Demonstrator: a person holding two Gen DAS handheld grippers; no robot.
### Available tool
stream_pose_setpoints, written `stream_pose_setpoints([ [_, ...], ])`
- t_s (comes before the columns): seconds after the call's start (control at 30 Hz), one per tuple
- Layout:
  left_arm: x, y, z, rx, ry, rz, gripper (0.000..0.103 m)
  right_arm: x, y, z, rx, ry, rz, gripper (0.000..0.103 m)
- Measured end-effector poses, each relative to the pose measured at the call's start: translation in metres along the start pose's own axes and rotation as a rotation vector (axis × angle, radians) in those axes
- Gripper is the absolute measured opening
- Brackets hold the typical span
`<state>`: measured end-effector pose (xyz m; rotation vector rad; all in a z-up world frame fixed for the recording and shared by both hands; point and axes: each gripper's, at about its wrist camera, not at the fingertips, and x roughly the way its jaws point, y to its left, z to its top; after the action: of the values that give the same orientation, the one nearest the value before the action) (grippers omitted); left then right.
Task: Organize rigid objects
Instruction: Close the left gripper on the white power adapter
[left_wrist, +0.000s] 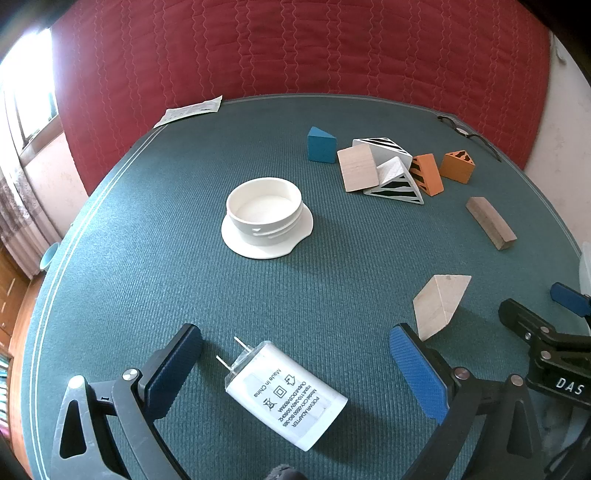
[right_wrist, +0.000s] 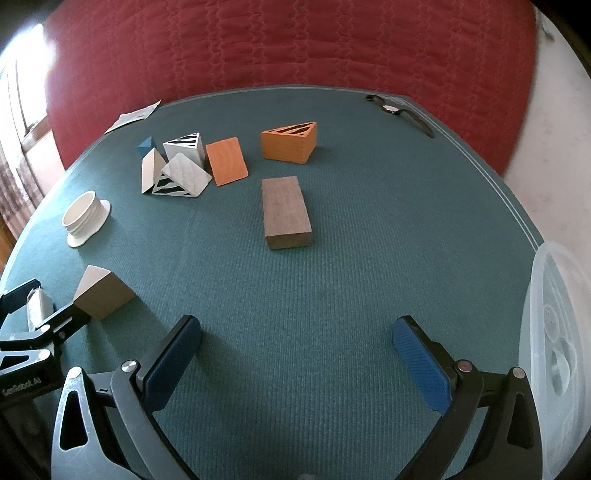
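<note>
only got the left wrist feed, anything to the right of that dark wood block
Observer: Yes, a clear plastic bin stands at the table's right edge.
Operator: anything between the right gripper's fingers
Observer: No. The right gripper is open over bare green mat.
Operator: that dark thing at the far corner, glasses?
Observer: A black wristwatch with a pale face, lying flat.
</note>
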<state>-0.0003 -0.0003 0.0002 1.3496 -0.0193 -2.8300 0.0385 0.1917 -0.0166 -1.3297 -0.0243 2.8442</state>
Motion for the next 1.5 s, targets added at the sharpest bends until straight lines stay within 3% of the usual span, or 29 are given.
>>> stream_pose_setpoints([
  [0.67,0.0,0.006,0.003,-0.002,0.011,-0.026,0.103,0.001,-0.003,0.001,-0.024,0.01,0.02,0.103],
  [0.93,-0.023,0.02,-0.004,-0.056,-0.068,-0.067,0.103,0.001,-0.002,0.0,-0.021,0.009,0.023,0.103],
  [1.2,-0.032,0.025,-0.018,-0.051,-0.066,-0.024,0.103,-0.001,-0.002,0.001,-0.019,0.009,0.026,0.103],
  [1.27,-0.03,0.028,-0.019,-0.06,-0.049,-0.028,0.102,-0.002,-0.001,0.001,-0.017,0.008,0.028,0.103],
  [1.4,-0.025,0.032,-0.022,-0.062,-0.007,-0.04,0.087,-0.002,0.0,0.001,-0.016,0.007,0.03,0.103],
  [1.5,-0.027,0.031,-0.023,-0.05,-0.015,-0.045,0.087,-0.002,-0.001,0.0,-0.016,0.007,0.029,0.103],
])
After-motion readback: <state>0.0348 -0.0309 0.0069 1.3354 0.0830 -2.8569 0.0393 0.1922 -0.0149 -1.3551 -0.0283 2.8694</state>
